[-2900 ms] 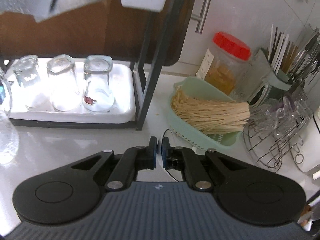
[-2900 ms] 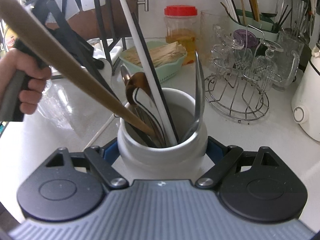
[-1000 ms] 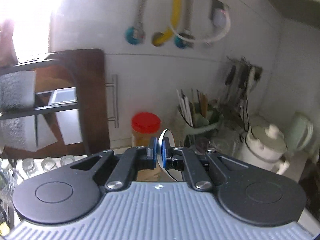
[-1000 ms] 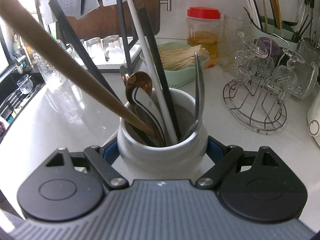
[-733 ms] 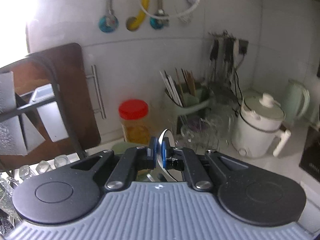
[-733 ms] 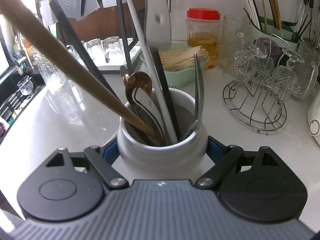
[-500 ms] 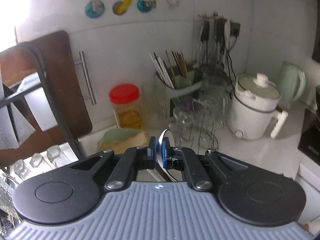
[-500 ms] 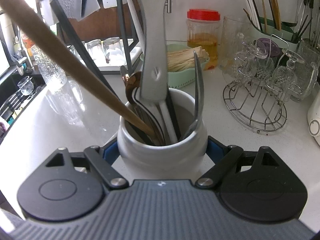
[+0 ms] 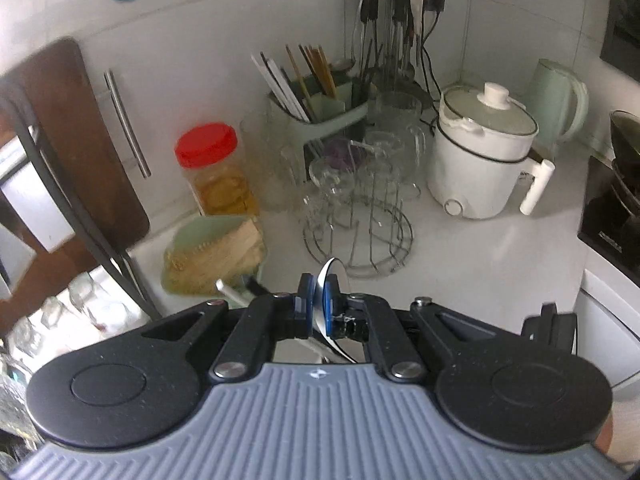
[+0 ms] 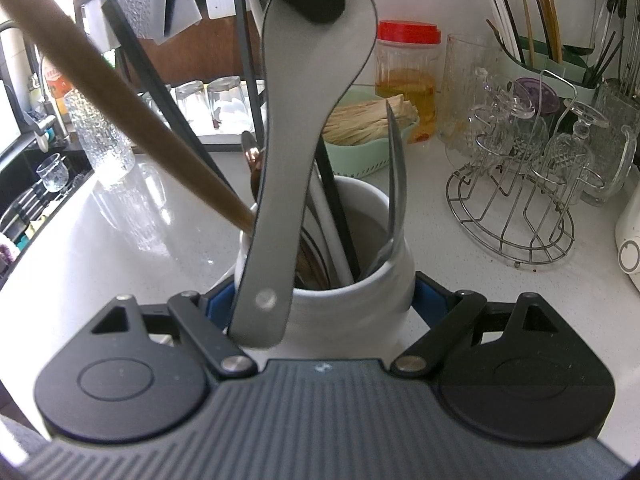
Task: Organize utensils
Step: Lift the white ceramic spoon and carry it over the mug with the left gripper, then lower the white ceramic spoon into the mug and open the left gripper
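My right gripper (image 10: 320,304) is shut on a white ceramic utensil crock (image 10: 352,292) that stands on the counter. The crock holds a wooden spoon (image 10: 120,112), black and white chopsticks, a metal spoon (image 10: 394,196) and a copper spoon. My left gripper (image 9: 316,306) is shut on the bowl end of a grey spatula-like spoon (image 9: 326,280). In the right wrist view that grey spoon (image 10: 296,160) hangs handle-down from above, its handle tip in front of the crock's near left rim. Whether it touches the crock is unclear.
A green basket of noodles (image 10: 360,128), a red-lidded jar (image 10: 406,76) and a wire rack of glasses (image 10: 520,184) stand behind the crock. A green cutlery caddy (image 9: 320,104), a white cooker (image 9: 480,160) and a kettle (image 9: 556,100) stand further right. A dish rack with tumblers (image 10: 208,104) is on the left.
My left gripper swung from facing the wall down over the counter. The grey spoon it holds came down into the right wrist view, from above the crock to its near rim. The right gripper held still.
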`<state>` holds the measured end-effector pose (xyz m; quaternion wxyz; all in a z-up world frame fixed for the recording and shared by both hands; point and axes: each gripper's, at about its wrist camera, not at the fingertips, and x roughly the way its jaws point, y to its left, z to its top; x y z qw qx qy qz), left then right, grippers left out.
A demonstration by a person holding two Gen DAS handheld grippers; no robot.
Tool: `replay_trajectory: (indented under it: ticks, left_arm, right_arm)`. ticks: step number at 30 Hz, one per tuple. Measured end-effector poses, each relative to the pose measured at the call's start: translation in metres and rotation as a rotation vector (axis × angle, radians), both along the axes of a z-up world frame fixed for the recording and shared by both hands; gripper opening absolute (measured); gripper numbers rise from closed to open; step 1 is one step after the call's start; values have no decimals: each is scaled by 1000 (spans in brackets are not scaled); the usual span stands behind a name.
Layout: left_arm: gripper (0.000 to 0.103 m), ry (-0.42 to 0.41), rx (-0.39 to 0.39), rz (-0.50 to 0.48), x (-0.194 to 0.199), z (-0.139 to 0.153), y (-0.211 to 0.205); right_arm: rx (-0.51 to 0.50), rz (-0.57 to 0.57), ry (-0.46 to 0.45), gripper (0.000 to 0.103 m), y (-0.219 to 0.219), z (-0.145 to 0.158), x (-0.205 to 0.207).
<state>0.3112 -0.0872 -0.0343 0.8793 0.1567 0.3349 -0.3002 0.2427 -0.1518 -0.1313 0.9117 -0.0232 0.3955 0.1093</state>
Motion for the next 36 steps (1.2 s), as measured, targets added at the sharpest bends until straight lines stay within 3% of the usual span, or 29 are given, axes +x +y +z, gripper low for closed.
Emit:
replay_trajectory:
  ticks: [9,18,23,29,33,36]
  left_arm:
    - [6,-197,-7,8,-10,5,-8]
    - [6,-153,41,-12,-17,-17,-4]
    - [6,-51,50,-43,-12,-12,-2]
    - [9,144,71,-79,0,-11,3]
    - [10,216,109,-113,4,-12,1]
    - [11,226,162,-162,5,-13,-6]
  right_arm:
    - [0,3,-1,91,0,1,0]
    - [0,11,-4,91,0,0,0]
    - [0,12,-4,91,0,0,0]
    - [1,11,-5,91,0,0,0]
    - [2,10,-7,91,1,0,0]
    - [1,10,-7,91,1,0,0]
